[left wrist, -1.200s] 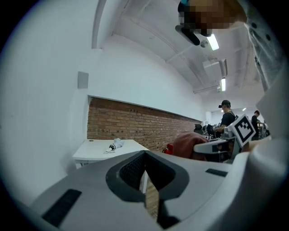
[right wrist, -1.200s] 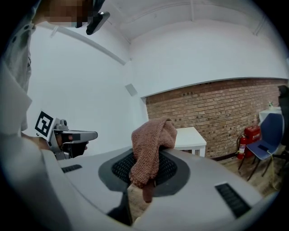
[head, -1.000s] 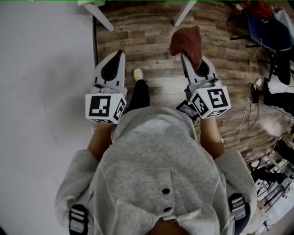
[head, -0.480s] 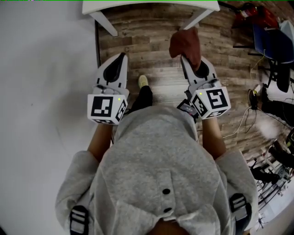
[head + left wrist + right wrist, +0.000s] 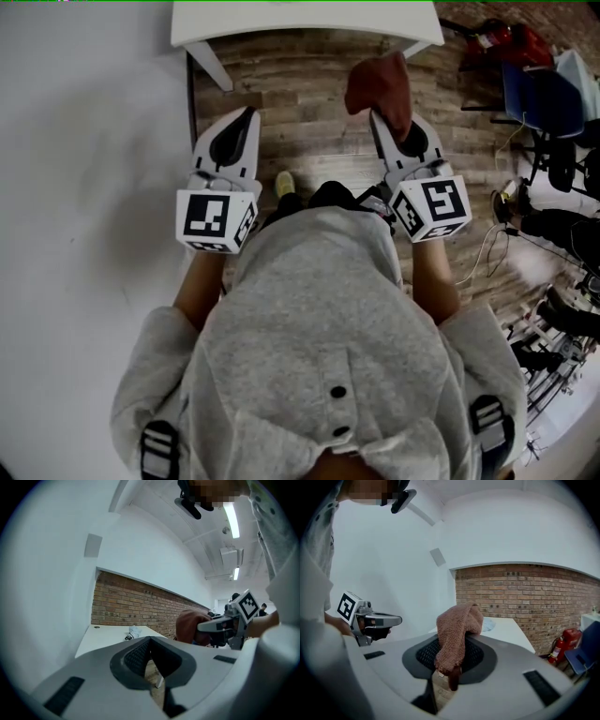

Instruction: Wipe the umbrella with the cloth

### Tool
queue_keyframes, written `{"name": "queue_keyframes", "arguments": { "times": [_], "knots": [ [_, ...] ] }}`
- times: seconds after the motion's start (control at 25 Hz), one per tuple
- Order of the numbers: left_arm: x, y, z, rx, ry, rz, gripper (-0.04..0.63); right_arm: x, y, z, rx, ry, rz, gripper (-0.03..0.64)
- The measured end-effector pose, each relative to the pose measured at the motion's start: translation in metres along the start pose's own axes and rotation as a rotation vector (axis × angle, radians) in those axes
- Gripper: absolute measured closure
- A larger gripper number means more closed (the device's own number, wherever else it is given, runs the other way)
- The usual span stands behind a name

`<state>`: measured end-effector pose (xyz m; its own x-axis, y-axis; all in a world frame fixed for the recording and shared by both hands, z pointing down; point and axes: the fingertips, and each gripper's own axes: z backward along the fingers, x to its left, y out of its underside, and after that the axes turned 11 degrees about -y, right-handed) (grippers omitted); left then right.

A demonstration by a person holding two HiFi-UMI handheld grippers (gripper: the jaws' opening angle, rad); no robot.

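My right gripper [image 5: 377,117] is shut on a brown knitted cloth [image 5: 379,84], which bunches over the jaw tips and hangs down between them [image 5: 457,630]. My left gripper [image 5: 250,112] is shut with nothing in it; in its own view the jaws [image 5: 150,644] meet. Both grippers are held level, side by side above the wooden floor. A white table [image 5: 300,21] stands just ahead. On it lies a small pale bundle [image 5: 490,623], too small to tell whether it is the umbrella.
A white wall [image 5: 84,169] runs along the left, a brick wall [image 5: 525,592] behind the table. A red fire extinguisher [image 5: 560,651], a blue chair [image 5: 539,98] and cables [image 5: 506,234] crowd the right. The person's foot [image 5: 284,183] shows between the grippers.
The table has come further into view at the top of the head view as the person steps forward. Both grippers keep their pose, and the cloth stays in the right one.
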<state>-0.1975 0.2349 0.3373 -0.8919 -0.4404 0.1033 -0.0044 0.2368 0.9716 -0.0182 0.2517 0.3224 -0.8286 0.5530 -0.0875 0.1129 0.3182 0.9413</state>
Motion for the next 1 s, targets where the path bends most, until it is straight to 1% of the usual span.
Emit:
{"name": "queue_keyframes", "arguments": {
  "times": [0.12, 0.24, 0.36, 0.44, 0.52, 0.72, 1.0],
  "knots": [
    [0.009, -0.014, 0.0, -0.014, -0.015, 0.006, 0.58, -0.003, -0.019, -0.003, -0.011, 0.008, 0.021, 0.535],
    [0.024, -0.008, -0.001, -0.041, -0.03, 0.002, 0.58, -0.007, -0.019, -0.016, -0.033, 0.014, 0.049, 0.535],
    [0.026, -0.013, -0.016, -0.054, -0.044, -0.013, 0.58, -0.028, -0.024, -0.025, -0.048, 0.013, 0.058, 0.535],
    [0.027, -0.028, -0.037, -0.049, -0.053, -0.033, 0.58, -0.052, -0.037, -0.035, -0.05, 0.017, 0.043, 0.535],
    [0.028, -0.036, -0.054, -0.05, -0.062, -0.047, 0.58, -0.074, -0.044, -0.043, -0.059, 0.039, 0.017, 0.537],
    [0.037, -0.035, -0.08, -0.051, -0.068, -0.052, 0.58, -0.099, -0.048, -0.064, -0.105, 0.044, -0.051, 0.537],
    [0.036, -0.047, -0.158, -0.024, -0.048, -0.068, 0.58, -0.164, -0.06, -0.097, -0.096, 0.045, -0.082, 0.537]
  ]
}}
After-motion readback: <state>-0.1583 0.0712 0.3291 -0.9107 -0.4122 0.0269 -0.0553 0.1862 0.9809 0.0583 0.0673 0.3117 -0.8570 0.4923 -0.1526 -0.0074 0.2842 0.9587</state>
